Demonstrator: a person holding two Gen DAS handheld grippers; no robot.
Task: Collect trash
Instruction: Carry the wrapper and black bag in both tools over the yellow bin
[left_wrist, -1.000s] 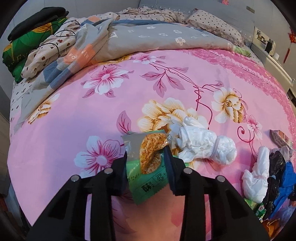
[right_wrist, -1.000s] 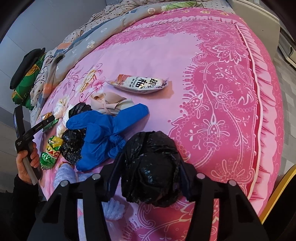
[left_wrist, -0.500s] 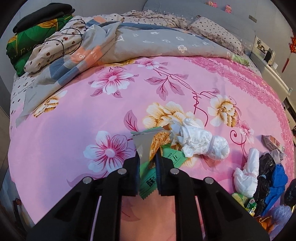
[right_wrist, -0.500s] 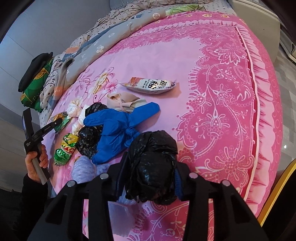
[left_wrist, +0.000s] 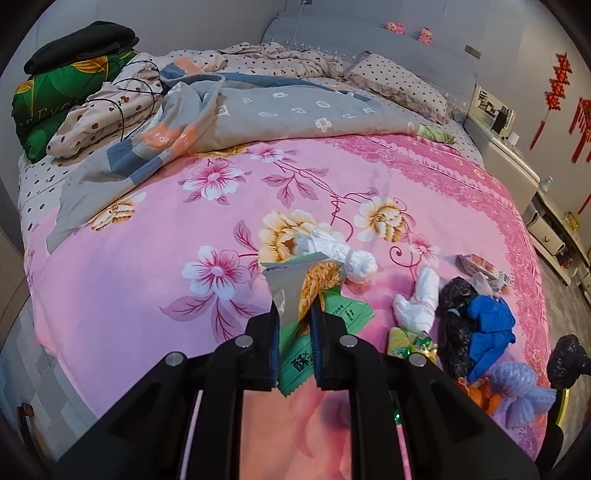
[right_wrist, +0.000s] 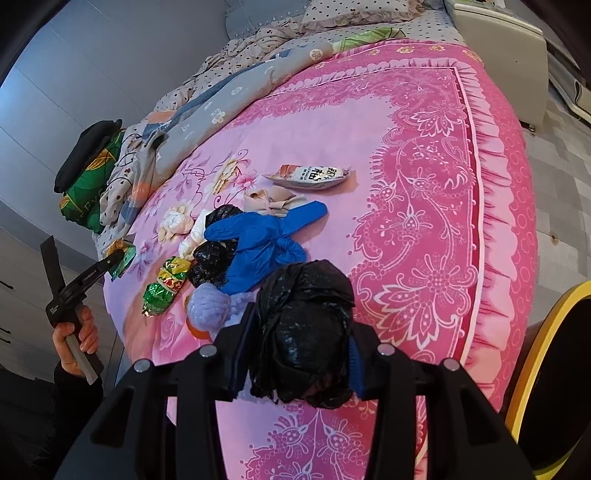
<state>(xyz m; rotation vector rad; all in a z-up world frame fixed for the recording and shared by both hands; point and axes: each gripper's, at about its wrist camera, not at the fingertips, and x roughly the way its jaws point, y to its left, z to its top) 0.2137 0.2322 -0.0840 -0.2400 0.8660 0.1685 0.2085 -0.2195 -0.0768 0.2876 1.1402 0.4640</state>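
Green snack wrapper (left_wrist: 314, 317) pinched in left claw (left_wrist: 294, 325); black bag (right_wrist: 304, 332) clamped in right claw (right_wrist: 299, 332).

The lower half of a green foil snack wrapper (left_wrist: 300, 356) disappears behind the black fingers (left_wrist: 263, 349) pinching it, its printed characters only partly legible. A crumpled black plastic bag (right_wrist: 303, 332), clamped in the other tool, blocks the pink floral bedspread (right_wrist: 424, 206) behind it. An orange scrap (left_wrist: 476, 395) lies mostly buried under a lilac foam net (left_wrist: 517, 387). At the frame's lower right, a yellow-rimmed dark container (right_wrist: 546, 373) is cut off by the edge; its shape cannot be told.
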